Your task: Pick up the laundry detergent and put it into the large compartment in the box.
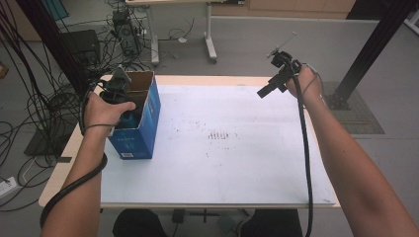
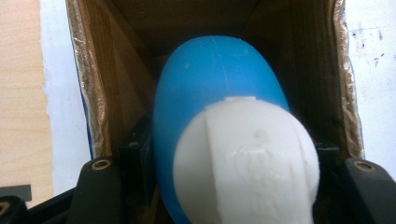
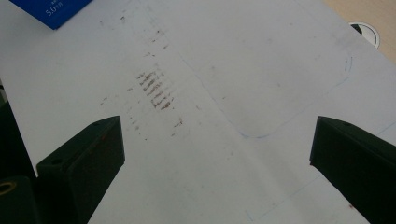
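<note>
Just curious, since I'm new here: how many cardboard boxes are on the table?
1: a blue box stands open at the table's left edge, under the left tool.

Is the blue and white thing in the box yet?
Almost. The left gripper grips the blue and white bottle inside the open top of the blue box. Letting go is left. The right gripper hangs open above the white table, holding nothing.

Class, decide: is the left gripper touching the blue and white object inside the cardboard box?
Touching. The left gripper view shows the left gripper with its jaws against both flanks of the blue and white object.
</note>
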`<state>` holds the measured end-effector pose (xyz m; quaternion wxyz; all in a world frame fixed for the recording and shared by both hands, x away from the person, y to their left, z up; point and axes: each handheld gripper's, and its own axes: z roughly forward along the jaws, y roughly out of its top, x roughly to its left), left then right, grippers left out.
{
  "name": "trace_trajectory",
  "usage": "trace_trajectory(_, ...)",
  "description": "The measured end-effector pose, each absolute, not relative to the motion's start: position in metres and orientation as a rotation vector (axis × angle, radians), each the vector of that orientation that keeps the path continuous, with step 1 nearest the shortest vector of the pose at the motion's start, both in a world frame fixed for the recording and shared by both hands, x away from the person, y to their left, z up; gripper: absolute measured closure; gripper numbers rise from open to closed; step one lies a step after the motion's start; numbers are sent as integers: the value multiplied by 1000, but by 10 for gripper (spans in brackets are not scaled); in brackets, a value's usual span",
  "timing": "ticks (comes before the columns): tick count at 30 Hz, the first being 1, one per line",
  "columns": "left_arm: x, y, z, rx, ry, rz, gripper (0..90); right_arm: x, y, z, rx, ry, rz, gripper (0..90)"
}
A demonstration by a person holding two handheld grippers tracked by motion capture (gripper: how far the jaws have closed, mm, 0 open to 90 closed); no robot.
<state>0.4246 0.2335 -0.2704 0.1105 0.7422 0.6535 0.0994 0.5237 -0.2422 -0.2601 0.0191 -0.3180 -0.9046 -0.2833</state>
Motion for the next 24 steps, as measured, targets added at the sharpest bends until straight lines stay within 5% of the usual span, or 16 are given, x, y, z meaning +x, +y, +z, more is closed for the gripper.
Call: trace_trajectory(24,424,233,-271,2170,1925,298,374,525,-243,-261,-986,-2807,-882,29)
